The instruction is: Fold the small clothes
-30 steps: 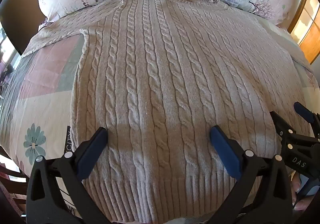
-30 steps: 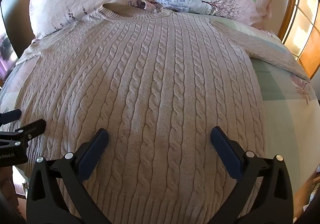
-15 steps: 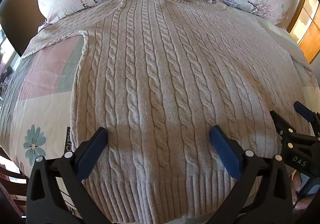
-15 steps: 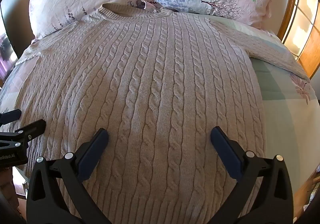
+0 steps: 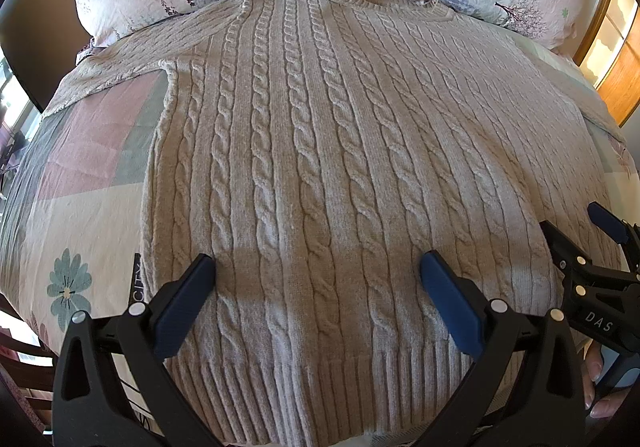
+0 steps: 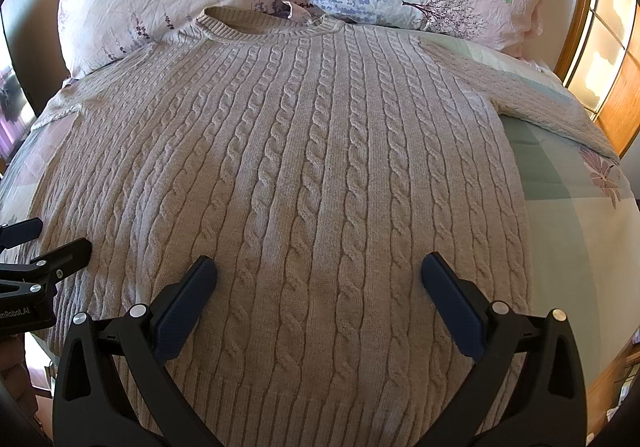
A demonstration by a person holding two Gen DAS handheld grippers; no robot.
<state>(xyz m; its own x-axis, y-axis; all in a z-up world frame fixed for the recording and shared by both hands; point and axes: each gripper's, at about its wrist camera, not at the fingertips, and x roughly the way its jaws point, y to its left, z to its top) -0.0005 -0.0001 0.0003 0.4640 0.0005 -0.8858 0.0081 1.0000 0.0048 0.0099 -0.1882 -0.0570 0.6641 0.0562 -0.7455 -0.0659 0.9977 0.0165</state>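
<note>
- A beige cable-knit sweater (image 5: pixel 320 167) lay flat on the patchwork flowered bed cover (image 5: pixel 80 207), its neck by the pillows.
- The left gripper (image 5: pixel 318 299) was spread wide over the hem.
- The right gripper (image 6: pixel 318 299) was wide too, holding nothing.

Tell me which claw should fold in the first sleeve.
Either; marginally the left. Both claws, left claw and right claw, hang open over the sweater hem, and the left sleeve lies flat on its side.

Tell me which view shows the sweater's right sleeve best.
The right wrist view: the right sleeve runs out from the shoulder across the quilt toward the frame's edge. In the left wrist view the sweater fills the frame, but that sleeve is barely visible at the right rim.
</note>
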